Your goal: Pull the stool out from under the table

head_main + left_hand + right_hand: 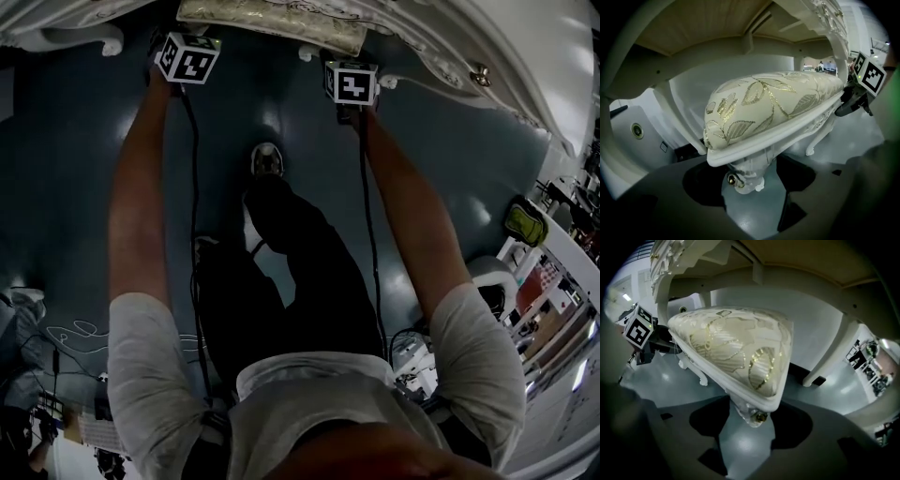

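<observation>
The stool has a cream cushion (773,103) with a gold leaf pattern on a white carved frame, and it stands under the white table (450,56). In the head view only its front edge (272,23) shows, with both marker cubes (187,58) (352,82) just in front of it. My left gripper (752,190) is open around the stool's left front corner leg (745,176), which has a gold stud. My right gripper (747,430) is open around the right front corner leg (757,414). No pad visibly presses on either leg.
The table's wooden underside (693,28) hangs low over the cushion, and its white legs (834,352) stand to either side. The person's legs and shoe (267,159) are on the blue-grey floor behind the grippers. Cables trail down; clutter (525,225) lies at the right.
</observation>
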A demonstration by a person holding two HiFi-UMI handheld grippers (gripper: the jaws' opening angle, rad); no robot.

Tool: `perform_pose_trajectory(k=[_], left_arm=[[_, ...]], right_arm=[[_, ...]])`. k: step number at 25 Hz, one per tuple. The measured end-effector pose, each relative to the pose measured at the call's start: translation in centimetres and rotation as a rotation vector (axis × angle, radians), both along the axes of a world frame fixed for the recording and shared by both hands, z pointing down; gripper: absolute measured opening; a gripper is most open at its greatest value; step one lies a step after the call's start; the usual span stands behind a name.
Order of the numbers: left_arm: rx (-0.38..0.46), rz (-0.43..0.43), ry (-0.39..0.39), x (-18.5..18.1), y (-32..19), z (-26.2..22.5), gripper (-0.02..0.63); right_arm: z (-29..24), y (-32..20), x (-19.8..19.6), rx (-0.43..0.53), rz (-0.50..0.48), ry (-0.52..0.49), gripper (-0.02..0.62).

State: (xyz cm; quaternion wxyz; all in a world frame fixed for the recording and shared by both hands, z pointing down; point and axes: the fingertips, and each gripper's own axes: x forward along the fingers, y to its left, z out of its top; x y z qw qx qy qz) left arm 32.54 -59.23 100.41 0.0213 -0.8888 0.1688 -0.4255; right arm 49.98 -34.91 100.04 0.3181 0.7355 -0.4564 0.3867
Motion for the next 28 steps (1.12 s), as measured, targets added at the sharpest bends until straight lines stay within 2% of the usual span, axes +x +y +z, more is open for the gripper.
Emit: perform_pose_trajectory(k=[7,16,28], left_arm=[[-0.037,-0.010,-0.028,-2.6,2.6,0.0,0.337],[-0.070,-0.021,-0.044,-5.4,4.7,-0.4,0.334],[-0.108,-0.017,-0.069,-9.3,7.5,-0.3,0.330]], right_arm=[[-0.1,1.4,-1.6,-0.011,-0.039,-0.007,0.288],[0.0,3.8,-4.1,-0.072,-0.029,-0.024,0.288],[0.4,6.4,-7.6,-0.100,-0.027,-0.040,0.288]])
